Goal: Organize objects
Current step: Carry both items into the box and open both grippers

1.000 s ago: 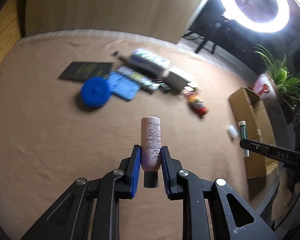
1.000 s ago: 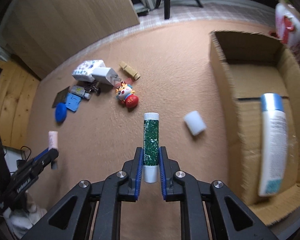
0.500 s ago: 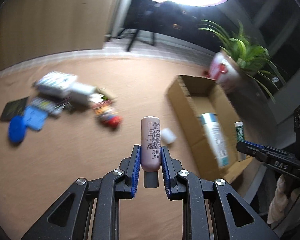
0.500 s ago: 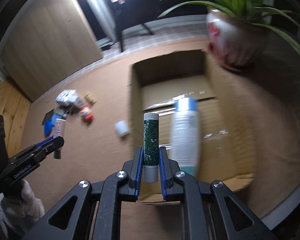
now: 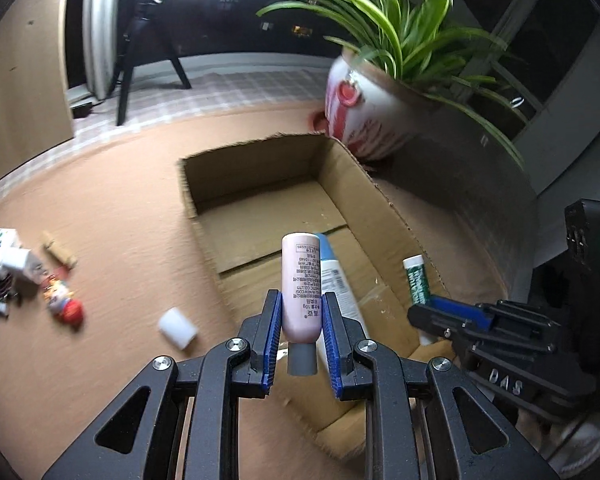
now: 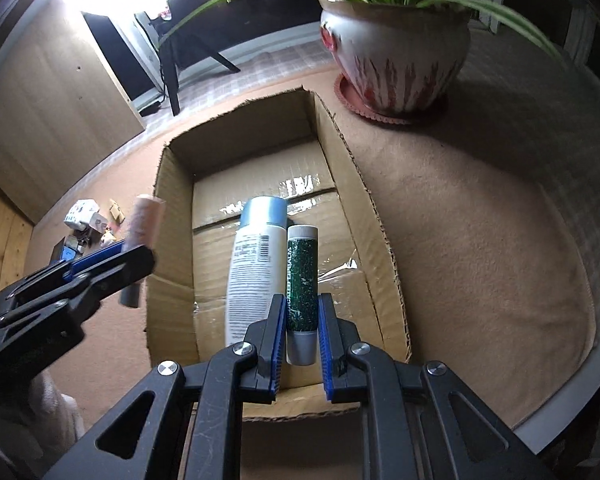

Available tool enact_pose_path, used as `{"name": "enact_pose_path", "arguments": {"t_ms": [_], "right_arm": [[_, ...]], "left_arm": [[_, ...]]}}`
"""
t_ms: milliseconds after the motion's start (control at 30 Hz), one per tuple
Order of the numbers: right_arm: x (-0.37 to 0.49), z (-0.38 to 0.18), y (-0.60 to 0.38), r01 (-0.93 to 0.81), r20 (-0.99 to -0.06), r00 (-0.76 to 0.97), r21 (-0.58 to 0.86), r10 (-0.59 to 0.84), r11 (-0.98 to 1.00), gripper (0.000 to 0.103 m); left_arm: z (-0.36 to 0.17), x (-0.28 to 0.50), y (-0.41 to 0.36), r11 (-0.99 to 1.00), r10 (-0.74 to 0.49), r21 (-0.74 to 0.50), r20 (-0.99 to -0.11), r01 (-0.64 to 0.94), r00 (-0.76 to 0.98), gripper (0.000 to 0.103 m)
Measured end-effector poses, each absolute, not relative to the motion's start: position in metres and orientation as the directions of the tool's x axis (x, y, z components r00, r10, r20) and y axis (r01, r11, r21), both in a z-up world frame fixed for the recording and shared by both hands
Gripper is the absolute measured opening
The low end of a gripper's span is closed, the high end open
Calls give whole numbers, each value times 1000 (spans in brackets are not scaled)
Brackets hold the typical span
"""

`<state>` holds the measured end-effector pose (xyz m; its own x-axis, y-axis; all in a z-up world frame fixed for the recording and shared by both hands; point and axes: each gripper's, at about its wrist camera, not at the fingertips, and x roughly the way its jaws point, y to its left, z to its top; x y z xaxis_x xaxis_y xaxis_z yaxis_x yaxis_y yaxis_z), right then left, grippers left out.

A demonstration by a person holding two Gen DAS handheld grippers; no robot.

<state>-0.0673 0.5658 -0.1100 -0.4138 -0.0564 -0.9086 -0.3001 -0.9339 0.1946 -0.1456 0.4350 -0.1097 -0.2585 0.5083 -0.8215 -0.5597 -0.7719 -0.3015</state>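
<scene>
Both fingers [image 6: 275, 332] angled down, clamping tubes [image 6: 301, 280].

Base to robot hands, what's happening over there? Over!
Left tool shut on pink tube. Right tool shut on green tube. Both over the cardboard box, white bottle lying inside. Nothing in the way.

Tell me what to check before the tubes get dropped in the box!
1. Left gripper shut on pink tube: ok.
2. Right gripper shut on green tube: ok.
3. Green tube over box: ok.
4. Pink tube over box: cannot tell, it looks near the box's left wall.
5. Free floor beside white bottle: ok.
</scene>
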Motion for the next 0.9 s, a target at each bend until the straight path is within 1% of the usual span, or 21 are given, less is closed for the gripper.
{"name": "enact_pose_path", "arguments": {"t_ms": [300, 900], "right_arm": [[-74, -125, 576, -299, -916, -391, 215, -87, -930, 14], [-75, -131, 569, -277, -923, -372, 205, -92, -939, 14]], "left_arm": [[-134, -154, 466, -783, 456, -262, -859, -564, -234, 22], [-142, -159, 454, -813, 417, -237, -874, -532, -248, 22]]}}
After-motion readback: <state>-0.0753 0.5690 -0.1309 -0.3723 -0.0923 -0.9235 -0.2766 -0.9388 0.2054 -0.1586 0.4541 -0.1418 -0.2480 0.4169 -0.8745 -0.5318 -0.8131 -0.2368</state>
